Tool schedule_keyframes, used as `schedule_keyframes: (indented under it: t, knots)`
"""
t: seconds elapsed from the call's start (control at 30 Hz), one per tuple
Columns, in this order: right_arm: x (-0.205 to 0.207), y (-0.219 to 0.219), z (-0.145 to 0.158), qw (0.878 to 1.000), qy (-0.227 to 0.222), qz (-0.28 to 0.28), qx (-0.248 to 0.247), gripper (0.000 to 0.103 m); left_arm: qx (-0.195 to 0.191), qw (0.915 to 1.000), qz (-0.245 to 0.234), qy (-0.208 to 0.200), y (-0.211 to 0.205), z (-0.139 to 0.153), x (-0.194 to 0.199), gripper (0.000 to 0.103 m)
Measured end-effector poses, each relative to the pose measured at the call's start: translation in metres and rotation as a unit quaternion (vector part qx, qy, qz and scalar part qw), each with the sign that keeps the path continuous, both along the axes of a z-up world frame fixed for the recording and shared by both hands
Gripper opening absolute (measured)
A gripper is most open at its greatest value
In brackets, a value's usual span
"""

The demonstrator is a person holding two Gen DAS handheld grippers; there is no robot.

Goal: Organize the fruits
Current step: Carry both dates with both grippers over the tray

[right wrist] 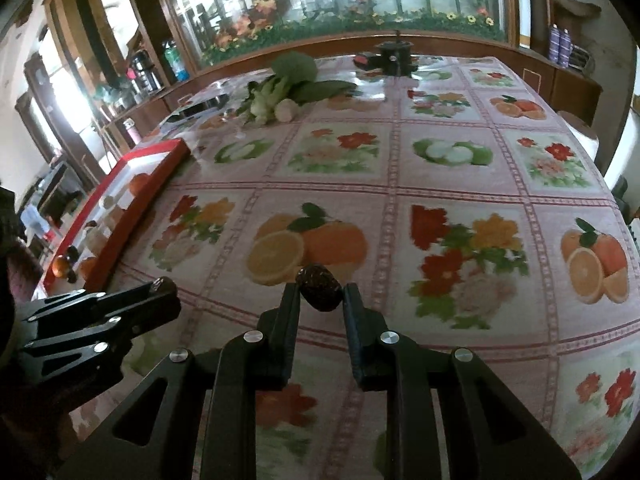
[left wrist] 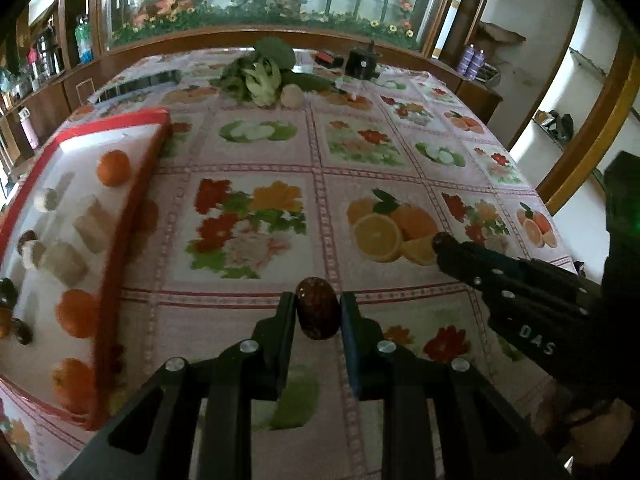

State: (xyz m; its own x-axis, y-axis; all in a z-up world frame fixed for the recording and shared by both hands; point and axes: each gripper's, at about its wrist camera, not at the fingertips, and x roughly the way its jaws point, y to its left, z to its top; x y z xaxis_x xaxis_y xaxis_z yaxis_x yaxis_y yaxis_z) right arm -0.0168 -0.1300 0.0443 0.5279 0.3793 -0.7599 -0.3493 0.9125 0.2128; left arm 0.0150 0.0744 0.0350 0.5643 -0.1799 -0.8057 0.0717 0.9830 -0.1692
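Observation:
In the left wrist view my left gripper (left wrist: 318,303) is shut on a dark brown, wrinkled date (left wrist: 318,318), held above the flowered tablecloth. The right wrist view shows my right gripper (right wrist: 320,293) shut on a second date (right wrist: 319,279). Each gripper appears in the other's view: the right gripper (left wrist: 440,243) at the right, the left gripper (right wrist: 163,287) at the lower left. A red-rimmed white tray (left wrist: 134,204) lies left of both. It holds an orange (left wrist: 114,168), more oranges, pale cylinders and dark dates in moulded hollows.
Leafy greens and broccoli (left wrist: 264,72) lie at the table's far end beside a small black device (left wrist: 362,63). The tablecloth (left wrist: 360,152) covers the table between tray and right edge. Shelves with bottles stand along the left and right walls.

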Motion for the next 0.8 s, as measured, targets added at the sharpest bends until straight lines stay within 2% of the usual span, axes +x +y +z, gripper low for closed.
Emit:
schedule_keyframes:
  t: [0.37,0.8]
  knots:
    - [0.001,0.069,0.015,0.999,-0.011,0.034,0.006,0.022,-0.008,0.9986,0.047,-0.021,0.07,0.015,-0.016,0.025]
    - [0.002,0.165,0.043,0.994,-0.032,0.103,0.016,0.021,-0.01,0.9927,0.116,-0.032,0.147,0.021,-0.028,0.025]
